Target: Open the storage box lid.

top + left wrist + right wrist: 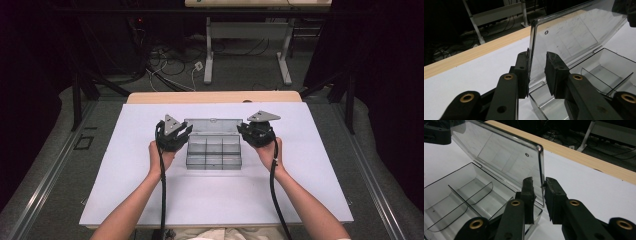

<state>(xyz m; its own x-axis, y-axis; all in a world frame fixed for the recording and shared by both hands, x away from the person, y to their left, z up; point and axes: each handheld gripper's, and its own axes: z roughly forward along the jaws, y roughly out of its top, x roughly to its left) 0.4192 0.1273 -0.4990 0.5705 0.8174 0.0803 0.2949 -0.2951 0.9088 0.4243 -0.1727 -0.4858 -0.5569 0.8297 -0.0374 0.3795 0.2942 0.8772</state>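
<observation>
A clear plastic compartment box (213,155) sits mid-table with its lid (213,126) raised at the back. My left gripper (186,131) is at the lid's left end and my right gripper (241,129) at its right end. In the left gripper view the jaws (537,72) straddle the lid's side edge (531,50), one pad outside and one inside, shut on it. In the right gripper view the jaws (539,195) clamp the lid's other side edge (542,170). The compartments (456,195) look empty.
The box rests on a white board (150,190) over a wooden table whose edge (215,97) shows at the back. Beyond stand another table's white legs (208,55) and floor cables (165,65). Dark curtains flank both sides.
</observation>
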